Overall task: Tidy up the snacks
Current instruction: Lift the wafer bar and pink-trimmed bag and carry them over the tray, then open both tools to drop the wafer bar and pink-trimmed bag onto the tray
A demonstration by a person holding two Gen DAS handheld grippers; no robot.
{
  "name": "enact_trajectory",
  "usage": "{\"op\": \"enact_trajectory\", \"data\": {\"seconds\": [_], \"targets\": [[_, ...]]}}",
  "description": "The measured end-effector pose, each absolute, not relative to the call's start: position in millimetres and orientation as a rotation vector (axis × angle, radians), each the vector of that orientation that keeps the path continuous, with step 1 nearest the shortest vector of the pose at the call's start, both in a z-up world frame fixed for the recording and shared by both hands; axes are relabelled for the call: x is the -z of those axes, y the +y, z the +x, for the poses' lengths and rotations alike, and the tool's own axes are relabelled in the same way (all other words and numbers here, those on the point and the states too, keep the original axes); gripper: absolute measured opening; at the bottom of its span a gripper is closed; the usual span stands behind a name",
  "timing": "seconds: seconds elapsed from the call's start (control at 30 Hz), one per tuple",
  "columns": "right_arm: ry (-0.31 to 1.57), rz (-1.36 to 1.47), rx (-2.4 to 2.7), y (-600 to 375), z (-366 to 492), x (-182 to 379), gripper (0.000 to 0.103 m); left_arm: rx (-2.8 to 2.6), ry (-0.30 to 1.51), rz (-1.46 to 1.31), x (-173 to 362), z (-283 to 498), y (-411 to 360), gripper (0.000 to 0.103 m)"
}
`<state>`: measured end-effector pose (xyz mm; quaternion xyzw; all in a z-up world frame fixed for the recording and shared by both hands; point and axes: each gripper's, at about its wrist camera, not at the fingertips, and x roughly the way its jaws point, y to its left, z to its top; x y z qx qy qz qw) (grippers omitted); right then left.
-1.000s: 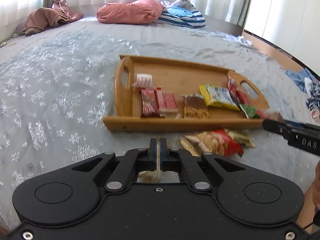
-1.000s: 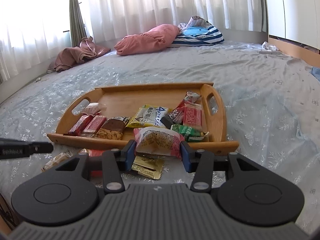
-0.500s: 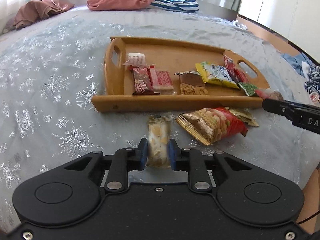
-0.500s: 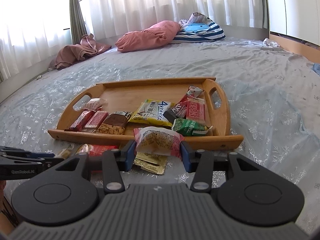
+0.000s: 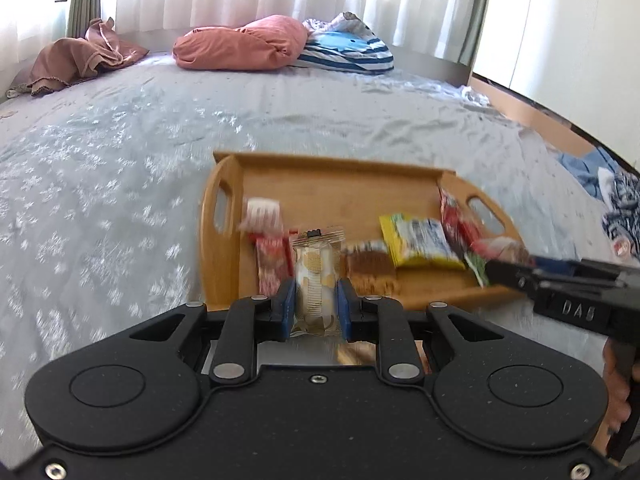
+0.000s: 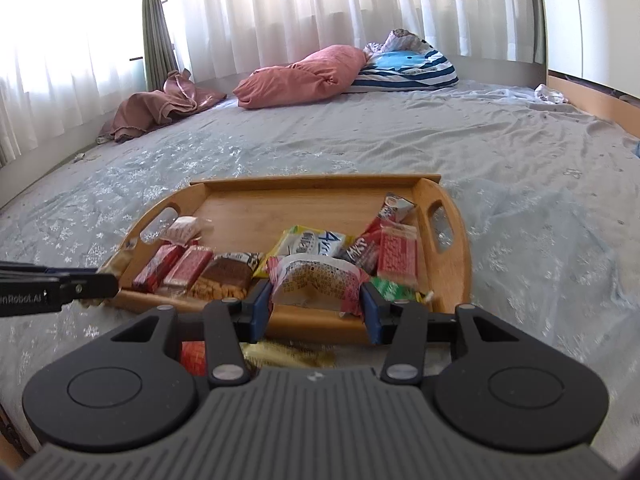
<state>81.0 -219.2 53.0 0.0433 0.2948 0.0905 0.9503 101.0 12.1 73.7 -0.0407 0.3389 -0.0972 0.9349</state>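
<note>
Left wrist view: the left gripper [image 5: 316, 306] has lifted its clamped clear-wrapped snack [image 5: 315, 276] off the bed toward the tray's [image 5: 340, 196] near edge, ready for placing.

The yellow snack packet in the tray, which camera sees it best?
The right wrist view: the yellow snack packet is sharp there, though another held packet covers its near edge. The left wrist view shows it whole but blurred.
</note>
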Motion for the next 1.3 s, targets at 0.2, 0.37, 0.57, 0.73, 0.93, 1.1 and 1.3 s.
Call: {"op": "enact_trajectory", "data": {"seconds": [0.2, 0.37, 0.57, 0.73, 0.93, 1.1, 1.3], "targets": [[0.602, 0.054, -0.229, -210, 116, -56, 0.050, 0.187, 0.706, -0.105, -77, 152, 7, 0.020], [0.638, 0.060, -0.219, -213, 160, -55, 0.050, 0.146, 0.721, -0.082, -70, 196, -4, 0.020], [0.701, 0.108, -0.212, -219, 210, -44, 0.050, 0.106, 0.772, -0.075, -51, 238, -15, 0.020], [0.739, 0.096, -0.192, -216, 229, -29, 0.051, 0.095, 0.805, -0.065, -35, 250, -19, 0.020], [0.762, 0.094, -0.175, -215, 236, -18, 0.051, 0.082, 0.808, -0.022, -27, 250, -24, 0.020], [0.760, 0.082, -0.174, -213, 235, -14, 0.051, 0.078, 0.802, 0.008, -24, 249, -29, 0.020], [0.757, 0.049, -0.166, -209, 236, -13, 0.057, 0.068, 0.816, 0.012, -24, 248, -31, 0.022]]}}
